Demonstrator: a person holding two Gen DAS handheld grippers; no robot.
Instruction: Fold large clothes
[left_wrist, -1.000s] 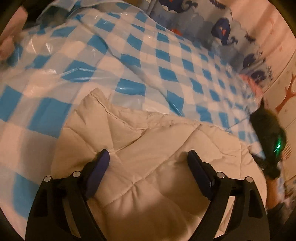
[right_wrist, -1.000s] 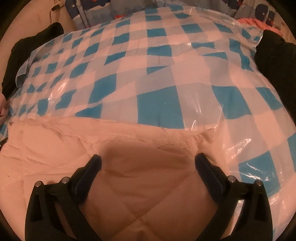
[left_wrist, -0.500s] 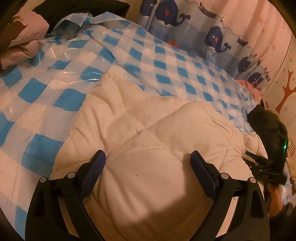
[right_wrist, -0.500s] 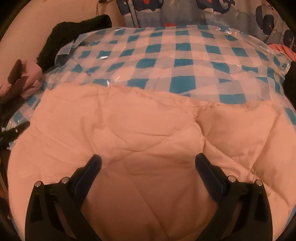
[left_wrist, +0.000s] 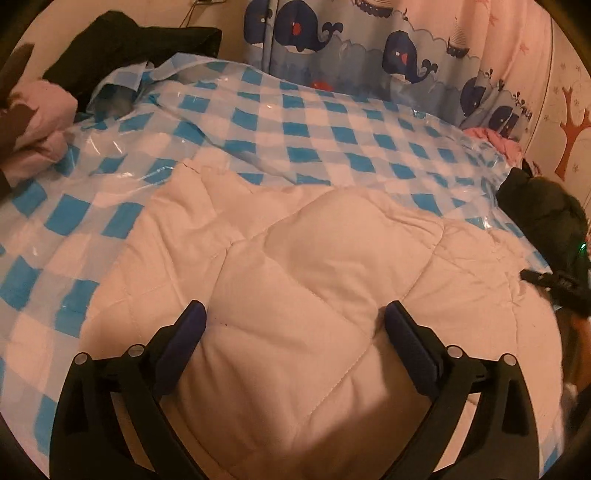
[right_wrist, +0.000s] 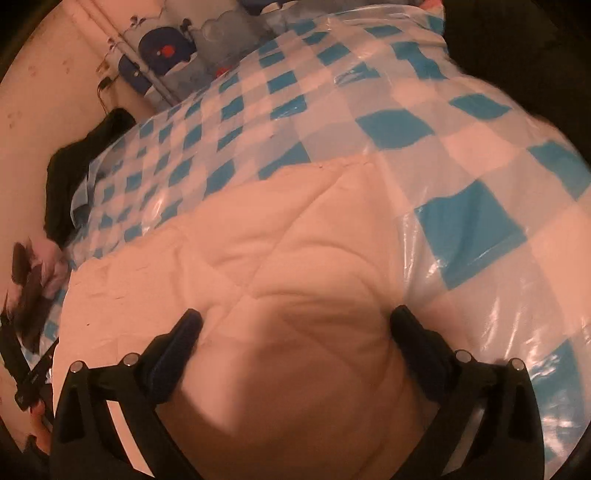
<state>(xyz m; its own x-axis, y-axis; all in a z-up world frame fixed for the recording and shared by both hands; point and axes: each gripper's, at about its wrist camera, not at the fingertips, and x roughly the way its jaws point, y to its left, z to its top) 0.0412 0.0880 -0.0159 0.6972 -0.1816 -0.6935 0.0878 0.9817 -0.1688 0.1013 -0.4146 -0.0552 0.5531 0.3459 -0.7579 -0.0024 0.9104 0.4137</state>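
Cream quilted garment (left_wrist: 295, 280) spread puffy across the blue-and-white checked plastic sheet (left_wrist: 314, 129) on the bed, one corner reaching toward the far left in the left wrist view. Left claw (left_wrist: 293, 325) poised low over the padding, angled forward and down, fingers (left_wrist: 184, 339) spread wide apart with a quilted panel bulging between them, nothing clamped. Right claw (right_wrist: 295, 328) likewise gaping, tilted over the garment's right-hand edge (right_wrist: 288, 266), fabric puckered in wrinkles between its prongs; contact with the cloth impossible to tell. Same checked sheet (right_wrist: 461, 155) glossy beside it. Black clothing (left_wrist: 122, 40) and pink cloth (left_wrist: 40, 122) heaped at the far left, whale-print curtain (left_wrist: 369, 48) behind, another dark bundle (left_wrist: 539, 206) at right.
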